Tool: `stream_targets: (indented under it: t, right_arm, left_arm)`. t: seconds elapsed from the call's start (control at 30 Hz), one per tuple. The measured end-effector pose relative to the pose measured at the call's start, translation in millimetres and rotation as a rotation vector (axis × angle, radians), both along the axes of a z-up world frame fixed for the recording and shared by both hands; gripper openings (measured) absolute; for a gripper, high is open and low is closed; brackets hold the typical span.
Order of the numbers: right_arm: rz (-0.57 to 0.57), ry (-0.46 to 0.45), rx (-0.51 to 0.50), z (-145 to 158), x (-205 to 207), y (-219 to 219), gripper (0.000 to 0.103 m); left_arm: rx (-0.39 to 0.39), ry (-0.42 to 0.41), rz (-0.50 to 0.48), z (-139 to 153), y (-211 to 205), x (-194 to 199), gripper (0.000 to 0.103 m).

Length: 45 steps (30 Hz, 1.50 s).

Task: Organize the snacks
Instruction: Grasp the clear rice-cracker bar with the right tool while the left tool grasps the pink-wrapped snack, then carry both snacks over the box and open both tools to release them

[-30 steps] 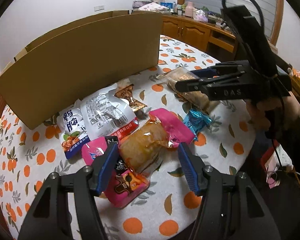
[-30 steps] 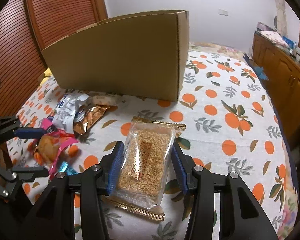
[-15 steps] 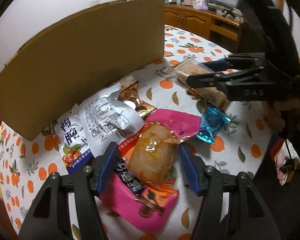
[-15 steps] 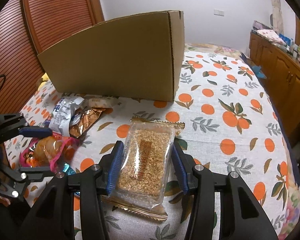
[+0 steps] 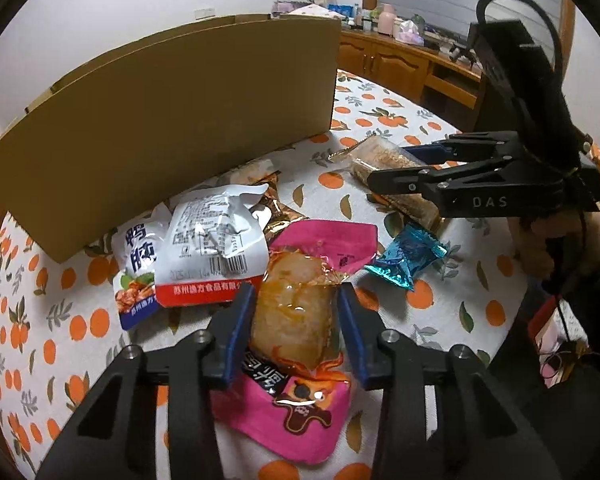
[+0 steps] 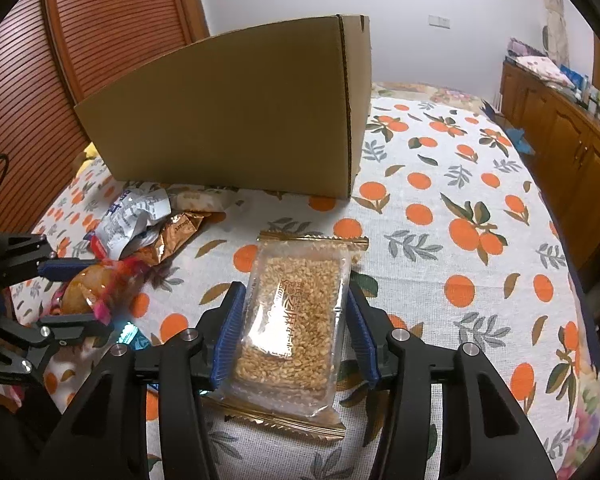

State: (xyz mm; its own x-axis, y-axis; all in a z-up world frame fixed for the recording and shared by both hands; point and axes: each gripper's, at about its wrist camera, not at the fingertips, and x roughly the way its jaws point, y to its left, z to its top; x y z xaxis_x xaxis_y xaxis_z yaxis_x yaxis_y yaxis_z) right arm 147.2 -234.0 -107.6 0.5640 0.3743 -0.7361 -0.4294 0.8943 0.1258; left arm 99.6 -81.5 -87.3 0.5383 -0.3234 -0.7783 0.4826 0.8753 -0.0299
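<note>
My left gripper (image 5: 294, 320) is open, its blue pads on either side of a pink pack with an orange-brown snack (image 5: 292, 312) lying on the tablecloth. My right gripper (image 6: 292, 328) is open around a clear pack of sesame brittle (image 6: 296, 312), which also lies flat on the table. A large cardboard box (image 6: 240, 120) stands behind both; it shows in the left wrist view (image 5: 160, 120) too. The right gripper also appears in the left wrist view (image 5: 404, 168) over the brittle pack (image 5: 384, 164).
White and red snack bags (image 5: 204, 248), a bronze foil pack (image 6: 176, 232) and a teal candy wrapper (image 5: 408, 256) lie between the box and the grippers. The table (image 6: 460, 240) has an orange-print cloth. Wooden cabinets (image 6: 572, 136) stand at the right.
My left gripper has moved forward and down so its pads now straddle the pink pack. The right gripper has stayed around the brittle pack with little movement.
</note>
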Motion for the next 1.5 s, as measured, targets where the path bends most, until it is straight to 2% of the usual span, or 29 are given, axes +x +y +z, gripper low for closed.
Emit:
stream_targets:
  t: [0.37,0.6,1.07,1.5]
  right_arm:
    - [0.001,0.0,-0.004,-0.6,-0.3,0.6,0.051]
    - [0.0,-0.004,-0.006,-0.5,-1.4,0.8,0.048]
    - [0.007,-0.02,-0.011,0.1,-4.4,1.3,0.047]
    - [-0.006,-0.058,-0.043,12.7,-9.2,2.6,0.046]
  left_arm:
    - [-0.068,-0.053,0.025,20.5,9.4,-14.7,0.04]
    - [-0.101,-0.085,0.043,36.2,17.8,-15.6,0.04]
    - [-0.121,-0.114,0.097,45.0,39.3,3.9,0.04]
    - [-0.134,-0.164,0.108,73.1,58.3,27.1,0.04]
